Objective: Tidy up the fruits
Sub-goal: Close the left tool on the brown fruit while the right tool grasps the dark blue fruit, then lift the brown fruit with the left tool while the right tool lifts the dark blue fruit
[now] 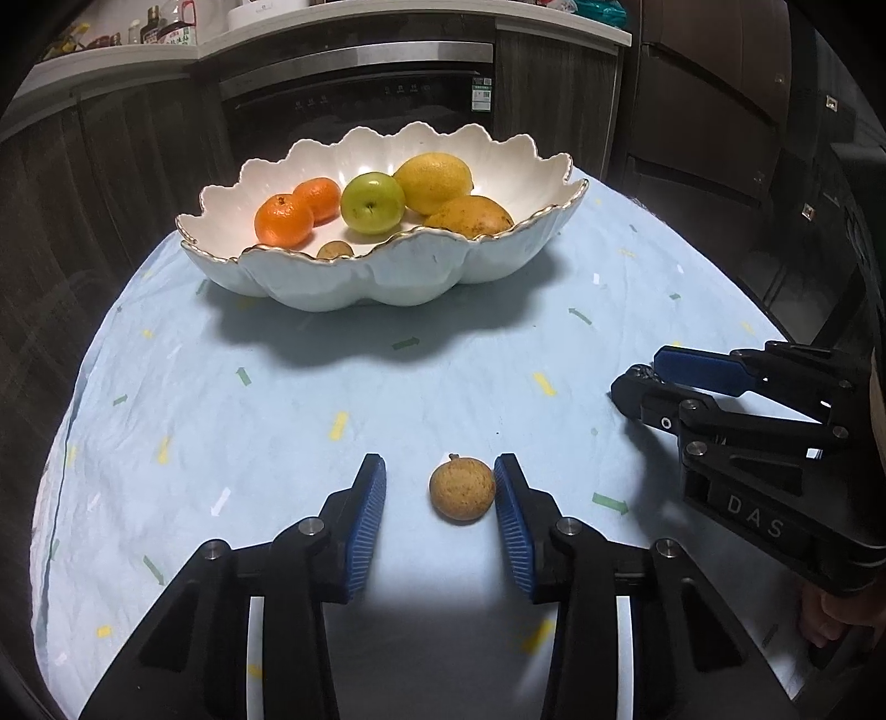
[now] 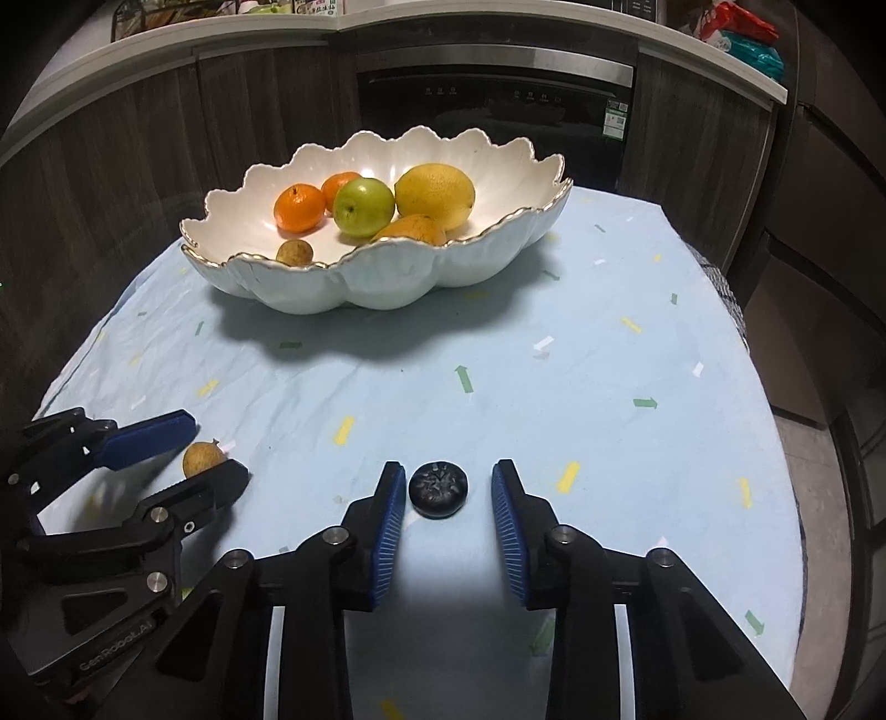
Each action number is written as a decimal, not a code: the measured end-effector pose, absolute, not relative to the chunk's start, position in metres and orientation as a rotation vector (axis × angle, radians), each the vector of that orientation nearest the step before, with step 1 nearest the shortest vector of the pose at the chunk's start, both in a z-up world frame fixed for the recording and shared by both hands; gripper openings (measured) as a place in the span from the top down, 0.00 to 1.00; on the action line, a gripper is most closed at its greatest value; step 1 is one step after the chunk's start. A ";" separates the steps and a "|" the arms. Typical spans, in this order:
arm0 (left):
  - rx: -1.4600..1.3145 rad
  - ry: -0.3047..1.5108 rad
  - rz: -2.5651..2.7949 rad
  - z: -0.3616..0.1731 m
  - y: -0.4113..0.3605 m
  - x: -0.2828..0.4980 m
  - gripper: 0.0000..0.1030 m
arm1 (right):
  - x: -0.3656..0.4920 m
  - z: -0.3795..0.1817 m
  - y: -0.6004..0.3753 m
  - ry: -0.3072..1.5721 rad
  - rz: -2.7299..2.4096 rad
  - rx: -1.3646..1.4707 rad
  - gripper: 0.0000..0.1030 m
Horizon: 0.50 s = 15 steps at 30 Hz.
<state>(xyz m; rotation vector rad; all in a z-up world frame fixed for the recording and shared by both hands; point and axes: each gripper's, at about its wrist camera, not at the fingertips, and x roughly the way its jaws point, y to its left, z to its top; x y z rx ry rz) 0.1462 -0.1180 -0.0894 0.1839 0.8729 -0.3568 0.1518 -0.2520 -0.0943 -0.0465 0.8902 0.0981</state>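
Left gripper spreading wide around small round brown fruit, right gripper spreading wide around small dark blue berry, near counter's front edge

Both my wrist views are sharp in the middle and lit from overhead, slightly behind the bowl, which throws a broad, soft-edged dark shadow onto the tabletop toward me. The pale cloth reads evenly bright, with a washed-out white patch low in each view, between the arms of the left tongs and of the right tongs. Glare gleams off the bowl's inner wall and the fruit skins. The cabinets behind are dim. Fisheye bending curves the counter edge, and the corners fall to black vignette.
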 end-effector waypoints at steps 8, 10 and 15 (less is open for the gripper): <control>0.188 0.872 -0.375 -0.090 -0.121 0.145 0.74 | 0.152 -0.094 -0.248 0.890 0.113 -0.064 0.78; 0.189 0.870 -0.382 -0.090 -0.122 0.144 0.77 | 0.152 -0.094 -0.249 0.890 0.116 -0.057 0.78; 0.188 0.871 -0.387 -0.089 -0.122 0.143 0.77 | 0.150 -0.093 -0.248 0.884 0.110 -0.056 0.79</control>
